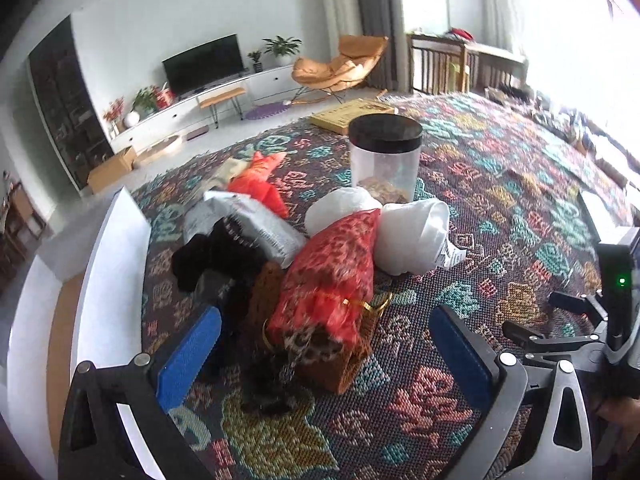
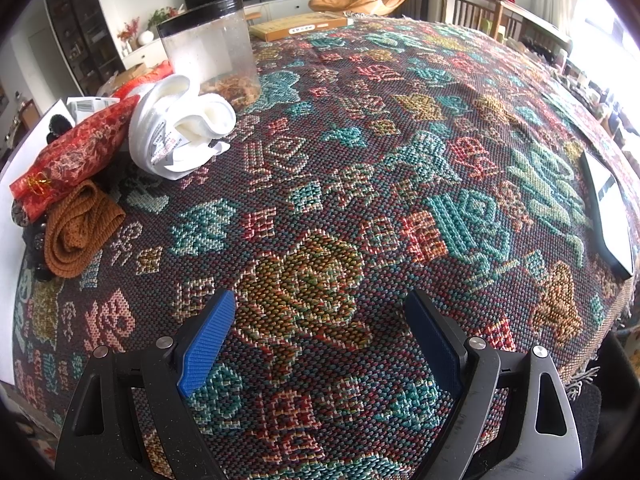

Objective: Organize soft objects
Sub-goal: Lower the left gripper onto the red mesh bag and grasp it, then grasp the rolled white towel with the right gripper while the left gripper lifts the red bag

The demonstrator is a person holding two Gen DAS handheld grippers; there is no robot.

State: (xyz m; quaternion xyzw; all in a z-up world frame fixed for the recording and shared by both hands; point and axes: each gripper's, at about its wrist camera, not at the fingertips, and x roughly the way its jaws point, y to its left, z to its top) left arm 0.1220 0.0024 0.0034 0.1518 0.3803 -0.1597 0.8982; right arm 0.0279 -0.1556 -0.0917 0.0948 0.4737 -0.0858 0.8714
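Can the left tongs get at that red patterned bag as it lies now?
Probably yes. The left tongs stand open with the red patterned bag lying right between the blue pads. Nothing lies over it; it rests atop the brown knit piece, which might get caught up too.

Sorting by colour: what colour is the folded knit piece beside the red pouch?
Rust orange knit piece, clearest in the right wrist view.

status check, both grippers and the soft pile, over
Left gripper open, straddling the red brocade pouch lying on the brown knit roll. Right gripper open, empty, over bare patterned cloth. White towel bundle and lidded plastic jar crowd the pile.
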